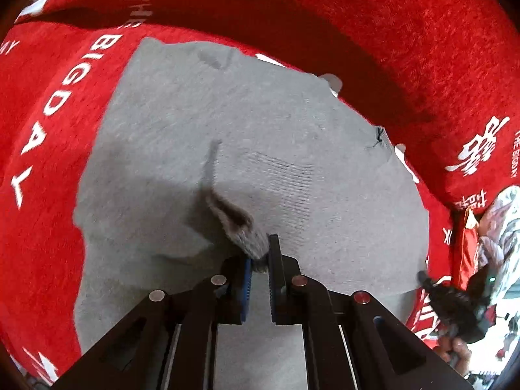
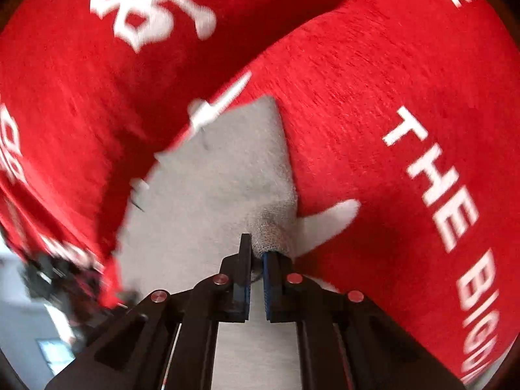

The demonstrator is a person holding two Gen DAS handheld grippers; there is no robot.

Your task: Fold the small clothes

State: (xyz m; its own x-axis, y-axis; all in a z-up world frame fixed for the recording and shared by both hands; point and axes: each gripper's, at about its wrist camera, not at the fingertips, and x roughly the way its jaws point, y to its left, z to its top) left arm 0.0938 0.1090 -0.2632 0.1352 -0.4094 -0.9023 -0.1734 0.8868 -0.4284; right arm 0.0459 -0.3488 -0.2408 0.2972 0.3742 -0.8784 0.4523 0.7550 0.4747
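Pinching grey garment (image 1: 201, 123) folds: left gripper (image 1: 260, 256), right gripper (image 2: 256, 256); pinched edges hidden.

One grey knitted garment (image 1: 201, 123), spread flat. One red cloth (image 1: 406, 32) with white lettering beneath it. Two grippers: left gripper (image 1: 259, 261) and right gripper (image 2: 256, 261), each with two fingers (image 1: 274, 260), four in all. One bunched pinch of grey knit per gripper, two in total. One patterned sleeve (image 1: 502, 224) at the left view's right edge.
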